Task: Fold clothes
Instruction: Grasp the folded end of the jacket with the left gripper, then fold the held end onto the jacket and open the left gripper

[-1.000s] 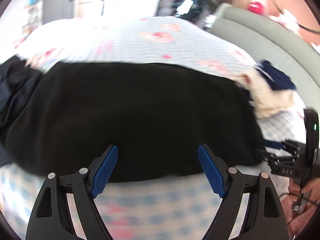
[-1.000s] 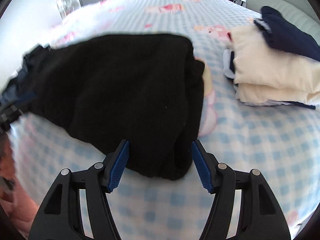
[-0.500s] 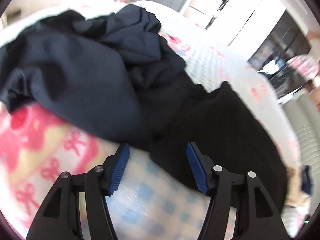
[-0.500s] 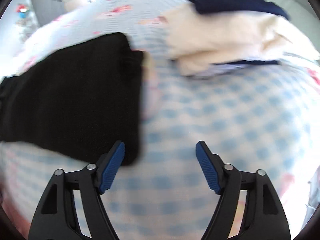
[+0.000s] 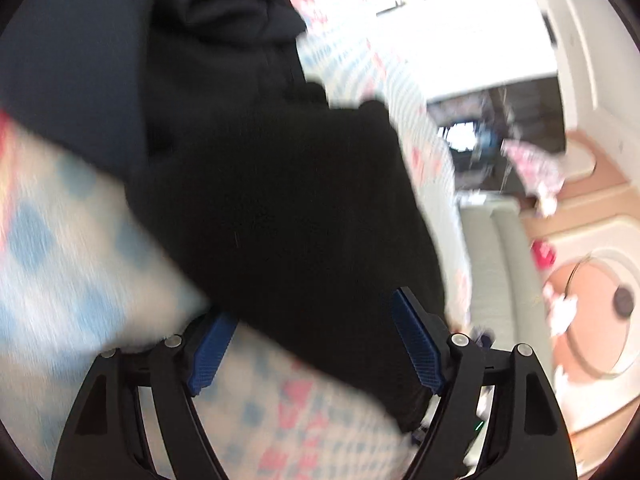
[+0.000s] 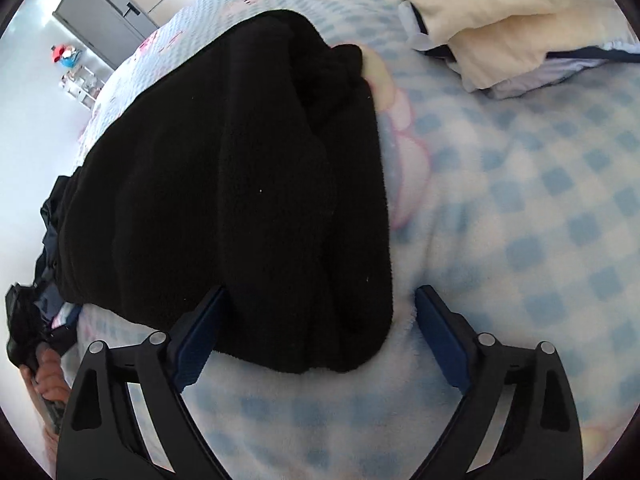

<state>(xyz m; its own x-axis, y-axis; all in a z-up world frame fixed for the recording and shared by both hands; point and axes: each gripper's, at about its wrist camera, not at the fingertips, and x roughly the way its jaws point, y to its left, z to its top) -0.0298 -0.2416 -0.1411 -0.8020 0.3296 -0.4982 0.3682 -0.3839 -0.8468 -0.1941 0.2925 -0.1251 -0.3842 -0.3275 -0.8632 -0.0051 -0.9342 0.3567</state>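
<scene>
A black fleece garment (image 6: 248, 184) lies doubled over on a bed (image 6: 540, 240) covered in a blue-and-white checked blanket, its thick rounded end directly ahead of the right hand-held gripper (image 6: 320, 336), between the two blue pads. The jaws stand wide apart, one pad at each flank of the cloth, closed on nothing. Beyond the gripper and to its right sits a stack of folded clothes (image 6: 500, 20), cream on top. The left hand-held gripper (image 5: 316, 344), seen in a blurred view, is likewise spread wide with the same black garment running up between its pads and gripping nothing; a loose heap of dark navy clothing (image 5: 100, 60) lies farther ahead to its left.

The garment reads as at least partly folded; whether another fold is due, or the bundle is ready to go to the stack, the pictures do not settle. In either case, a clean result would call for closing on all layers together near the edge, since thick fleece tends to slip apart and bulge, with both grippers level so the sides stay square.

No brand, label or legible writing shows on the clothes or grippers.
</scene>
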